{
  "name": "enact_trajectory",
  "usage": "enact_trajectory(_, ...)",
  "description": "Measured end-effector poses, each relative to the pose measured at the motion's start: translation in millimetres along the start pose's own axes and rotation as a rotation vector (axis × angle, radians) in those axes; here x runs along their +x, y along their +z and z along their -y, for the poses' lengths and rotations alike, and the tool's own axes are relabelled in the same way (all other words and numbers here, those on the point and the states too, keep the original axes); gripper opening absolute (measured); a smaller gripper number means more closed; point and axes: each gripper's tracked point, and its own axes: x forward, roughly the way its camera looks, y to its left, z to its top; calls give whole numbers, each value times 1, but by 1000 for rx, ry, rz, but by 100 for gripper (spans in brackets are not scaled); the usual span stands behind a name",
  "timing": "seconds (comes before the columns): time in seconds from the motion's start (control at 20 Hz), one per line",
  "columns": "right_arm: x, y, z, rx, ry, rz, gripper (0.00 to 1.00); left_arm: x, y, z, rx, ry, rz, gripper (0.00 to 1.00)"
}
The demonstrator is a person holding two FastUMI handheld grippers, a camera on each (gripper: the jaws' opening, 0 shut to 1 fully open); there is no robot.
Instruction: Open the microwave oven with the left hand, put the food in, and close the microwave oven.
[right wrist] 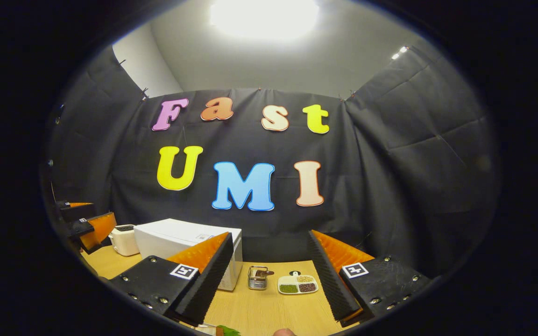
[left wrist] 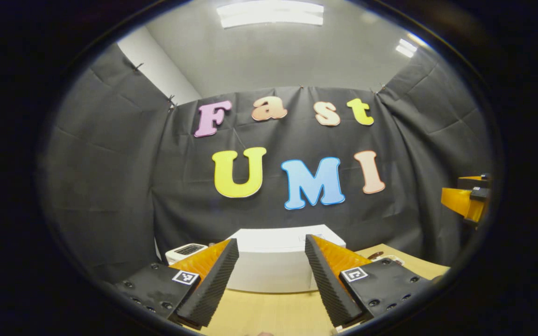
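The white microwave point(left wrist: 273, 266) stands on the wooden table point(left wrist: 269, 312) with its door closed, straight ahead of my left gripper point(left wrist: 271, 240). That gripper is open and holds nothing, hovering short of the oven. In the right gripper view the microwave point(right wrist: 175, 240) sits left of centre. A white divided dish of food point(right wrist: 298, 283) lies on the table point(right wrist: 259, 308) ahead of my right gripper point(right wrist: 270, 234), which is open, empty and raised above the table. Each gripper appears at the edge of the other's view: the right gripper point(left wrist: 467, 198) and the left gripper point(right wrist: 87, 224).
A small white appliance point(right wrist: 124, 239) stands left of the microwave, also seen as the small white appliance point(left wrist: 185, 252). A small metal basket point(right wrist: 257, 277) sits between oven and dish. Something green point(right wrist: 227, 330) lies at the near table edge. Black cloth walls close in the back and sides.
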Motion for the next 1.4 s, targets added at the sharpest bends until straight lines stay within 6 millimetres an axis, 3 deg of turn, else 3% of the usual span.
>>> enact_trajectory(0.35, -2, 2, 23, 10, 20, 15, 96, 1, -3, 22, -40, 0, 0, 96)
enact_trajectory(0.65, -3, -7, 48, 7, 15, -1, 96, 21, -7, 30, -26, 20, 12, 96)
enact_trajectory(0.85, 0, -7, 60, 16, -42, -6, 96, 47, -19, 41, -24, -12, 9, 96)
enact_trajectory(1.1, 6, -4, 62, -11, -105, -3, 96, 90, -44, 56, -28, -72, -12, 96)
enact_trajectory(1.4, 11, -4, 55, -28, -178, -18, 96, 139, -91, 78, -16, -148, -63, 95)
